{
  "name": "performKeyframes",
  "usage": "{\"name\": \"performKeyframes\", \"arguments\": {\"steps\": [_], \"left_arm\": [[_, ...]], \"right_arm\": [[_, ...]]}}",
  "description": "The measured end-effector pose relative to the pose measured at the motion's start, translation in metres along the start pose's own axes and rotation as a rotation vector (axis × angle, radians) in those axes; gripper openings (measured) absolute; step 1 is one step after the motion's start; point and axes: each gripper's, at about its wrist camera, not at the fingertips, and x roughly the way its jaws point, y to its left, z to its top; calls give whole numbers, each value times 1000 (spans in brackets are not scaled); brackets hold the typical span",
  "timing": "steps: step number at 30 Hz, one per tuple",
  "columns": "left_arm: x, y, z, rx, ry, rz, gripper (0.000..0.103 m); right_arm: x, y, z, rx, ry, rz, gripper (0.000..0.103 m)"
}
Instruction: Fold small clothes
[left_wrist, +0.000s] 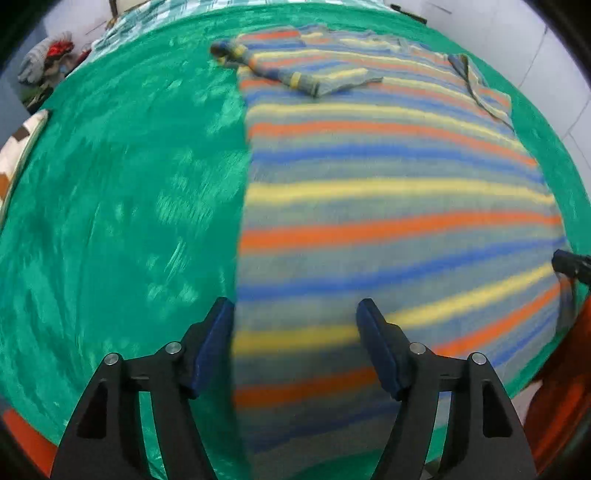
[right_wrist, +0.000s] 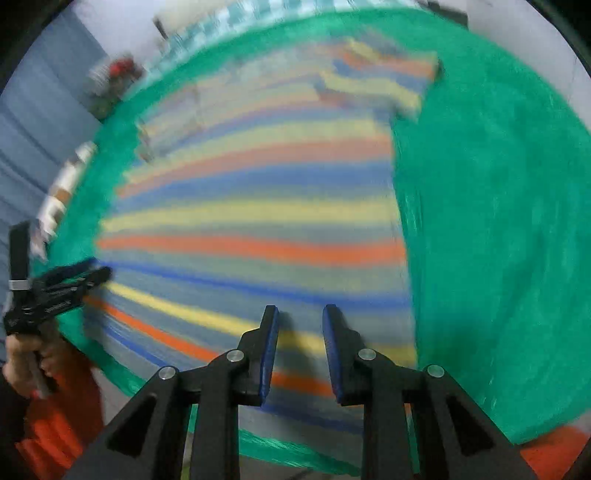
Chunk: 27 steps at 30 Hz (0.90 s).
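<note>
A small shirt (left_wrist: 388, 206) with grey, blue, yellow and orange stripes lies flat on a green cloth (left_wrist: 122, 206). One sleeve (left_wrist: 295, 75) is folded in over its far part. My left gripper (left_wrist: 293, 310) hangs over the shirt's near left edge, jaws wide apart, holding nothing; that edge runs between the fingers. In the right wrist view my right gripper (right_wrist: 301, 314) hovers over the shirt's (right_wrist: 258, 221) near right part. Its pads stand a narrow gap apart with nothing pinched. The left gripper (right_wrist: 74, 280) shows at the shirt's left edge, held by a hand (right_wrist: 26, 354). The picture is blurred.
A checked cloth (left_wrist: 147, 14) lies beyond the green cloth. A heap of small things (left_wrist: 48, 59) sits at the far left, and a brown-and-white patterned piece (left_wrist: 22, 140) at the left edge. Orange fabric (left_wrist: 561, 387) shows near right. Pale floor (left_wrist: 554, 55) lies past the far right.
</note>
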Motion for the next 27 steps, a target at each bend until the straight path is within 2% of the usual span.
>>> {"name": "performKeyframes", "arguments": {"steps": [1, 2, 4, 5, 8, 11, 12, 14, 15, 16, 17, 18, 19, 20, 21, 22, 24, 26, 27], "left_arm": [[-5, 4, -7, 8, 4, 14, 81], [-11, 8, -14, 30, 38, 52, 84], [-25, 13, -15, 70, 58, 78, 80], [-38, 14, -7, 106, 37, 84, 78], [-81, 6, 51, 194, -113, 82, 78], [-102, -15, 117, 256, -228, 4, 95], [-98, -28, 143, 303, -241, -37, 97], [-72, -50, 169, 398, -219, -40, 97], [-46, -66, 180, 472, -182, -19, 94], [-28, -70, 183, 508, -148, -3, 80], [-1, -76, 189, 534, -82, 11, 71], [11, -76, 191, 541, -32, 11, 57], [31, -78, 191, 545, 25, 6, 54], [45, -80, 190, 562, 61, 12, 54], [53, -85, 187, 592, 73, 32, 58], [58, -87, 186, 617, 74, 53, 68], [60, -88, 187, 642, 34, 86, 77], [61, -83, 194, 593, 41, 46, 64], [63, -78, 199, 549, 51, 16, 33]], "right_arm": [[2, -4, -8, 24, -4, 9, 25], [-1, -9, -14, 56, -29, 24, 25], [-2, -14, -17, 92, -34, 24, 25], [-2, -14, -17, 110, -39, 28, 25], [-1, -17, -17, 126, -46, 20, 27], [-1, -14, -19, 114, -56, 17, 35], [0, -10, -17, 106, -57, 18, 36], [1, -9, -18, 103, -63, 20, 36], [-1, -10, -18, 106, -66, 24, 36], [-2, -12, -19, 111, -69, 31, 36], [-2, -13, -20, 116, -72, 36, 36], [-4, -16, -21, 123, -74, 41, 36], [-5, -18, -23, 127, -75, 45, 36], [-5, -18, -23, 130, -77, 47, 36], [-6, -19, -24, 131, -78, 47, 36], [-6, -19, -24, 130, -79, 46, 36], [-9, -22, -26, 126, -79, 44, 36], [-11, -24, -28, 125, -78, 41, 36], [-10, -24, -27, 125, -77, 41, 36]]}}
